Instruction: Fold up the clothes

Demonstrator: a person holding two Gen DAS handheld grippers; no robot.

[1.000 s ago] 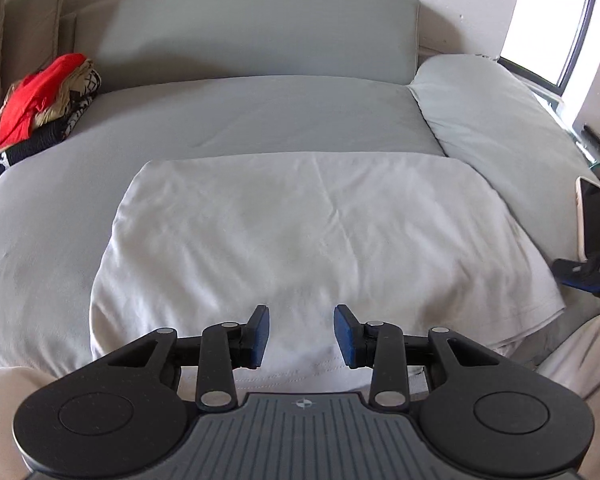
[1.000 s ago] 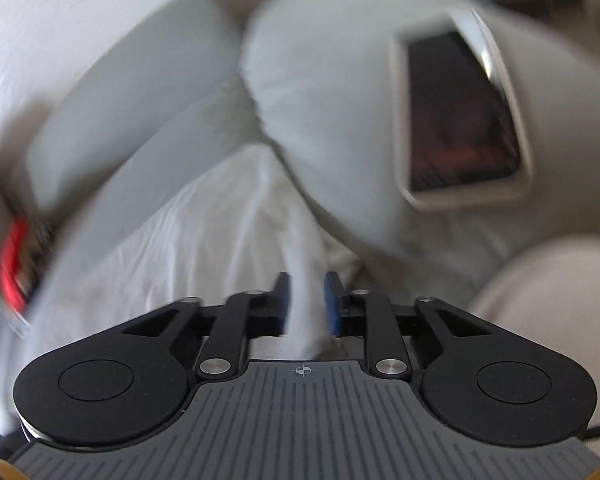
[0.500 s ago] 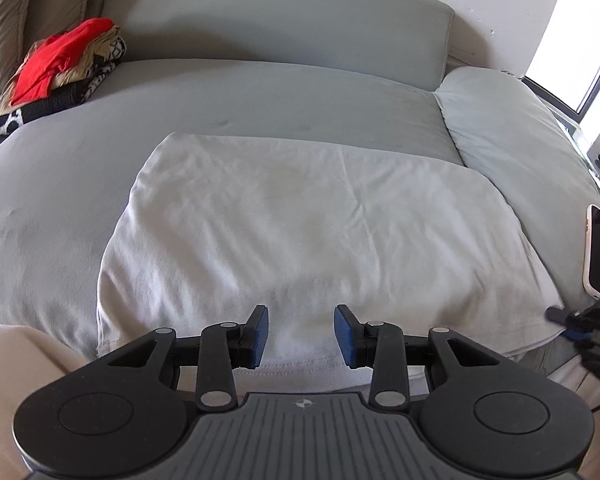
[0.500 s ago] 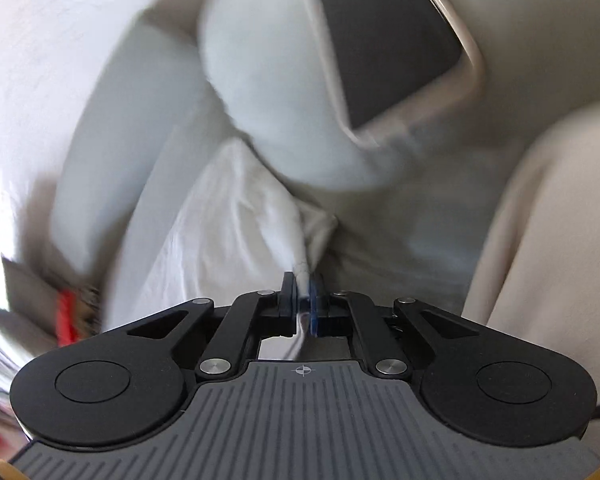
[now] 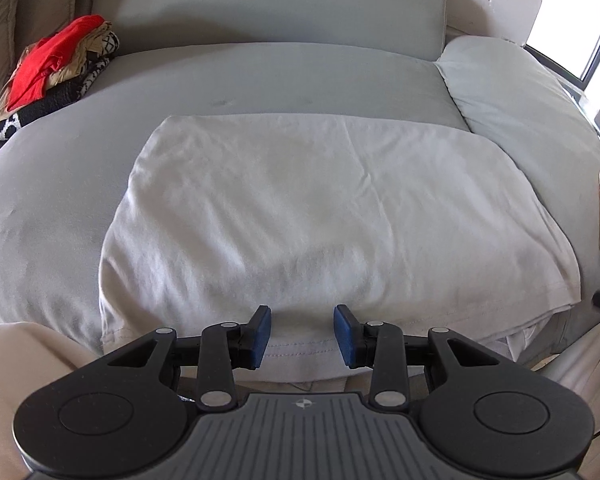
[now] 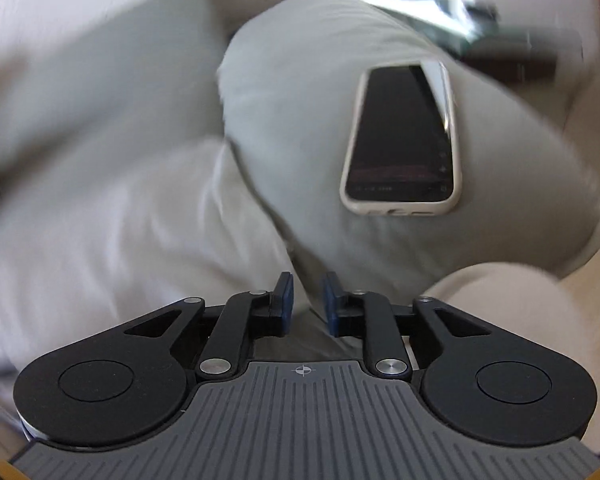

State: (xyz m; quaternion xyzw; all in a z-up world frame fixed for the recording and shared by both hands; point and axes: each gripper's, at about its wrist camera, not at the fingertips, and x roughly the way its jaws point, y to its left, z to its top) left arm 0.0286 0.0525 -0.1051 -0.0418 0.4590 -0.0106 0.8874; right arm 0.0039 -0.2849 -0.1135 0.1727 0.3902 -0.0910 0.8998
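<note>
Jaws of the left gripper (image 5: 302, 334) stand wide apart and grasp nothing, poised just over the near hem of the white garment (image 5: 324, 216); jaws of the right gripper (image 6: 307, 304) are likewise parted with nothing between them, at the garment's right edge (image 6: 120, 240), though that view is blurred; the garment lies folded flat on the grey sofa (image 5: 260, 72); a phone (image 6: 404, 140) rests on the armrest (image 6: 300, 128); a heap of red and patterned clothes (image 5: 56, 68) sits well apart at the sofa's far left.
</note>
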